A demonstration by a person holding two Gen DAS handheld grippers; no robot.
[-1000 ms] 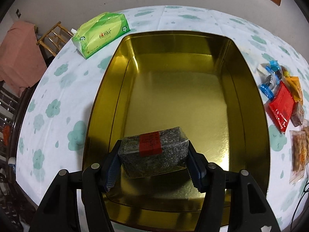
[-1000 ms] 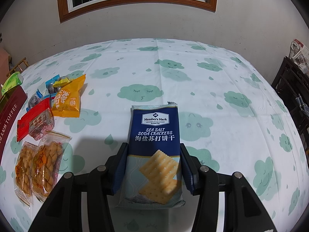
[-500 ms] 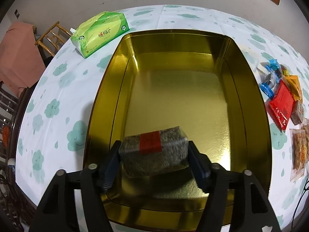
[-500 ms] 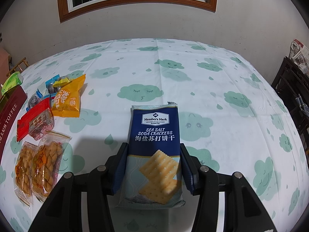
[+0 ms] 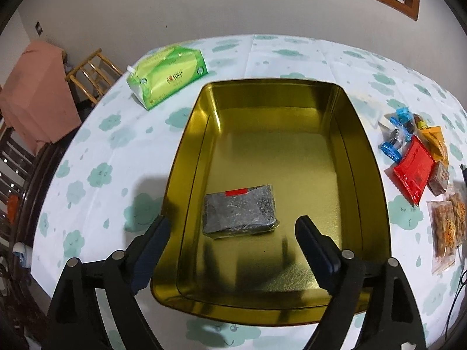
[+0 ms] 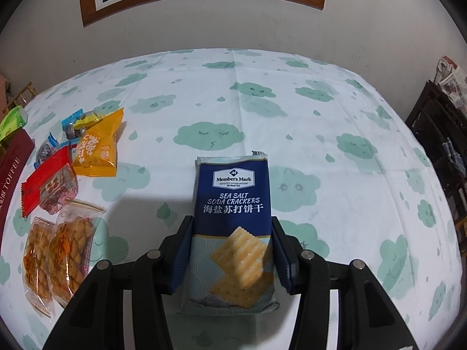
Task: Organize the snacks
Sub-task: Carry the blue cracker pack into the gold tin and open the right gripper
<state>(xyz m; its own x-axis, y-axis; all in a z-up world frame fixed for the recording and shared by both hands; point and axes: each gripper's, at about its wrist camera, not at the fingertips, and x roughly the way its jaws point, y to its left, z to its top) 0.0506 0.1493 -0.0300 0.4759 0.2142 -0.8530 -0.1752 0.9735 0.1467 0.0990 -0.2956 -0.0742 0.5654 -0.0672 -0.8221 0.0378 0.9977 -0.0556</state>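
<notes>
left gripper (image 5: 230, 227) jaws spread above dark packet (image 5: 239, 215) in gold tin (image 5: 362, 157), right gripper (image 6: 232, 252) apparently clamping cracker pack (image 6: 232, 221)

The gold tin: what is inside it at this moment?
Inside the gold tin lies one dark speckled packet with a red label, flat on the floor near the front. The rest of the floor shows bare. What is under the packet is covered.

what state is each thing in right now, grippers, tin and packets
left gripper: open, empty
right gripper: shut on the blue soda cracker packet
gold rectangular metal tin: lidless, holding one packet
dark speckled packet with red label: lying flat in the tin
green tissue pack: lying on the table, beside the tin
</notes>
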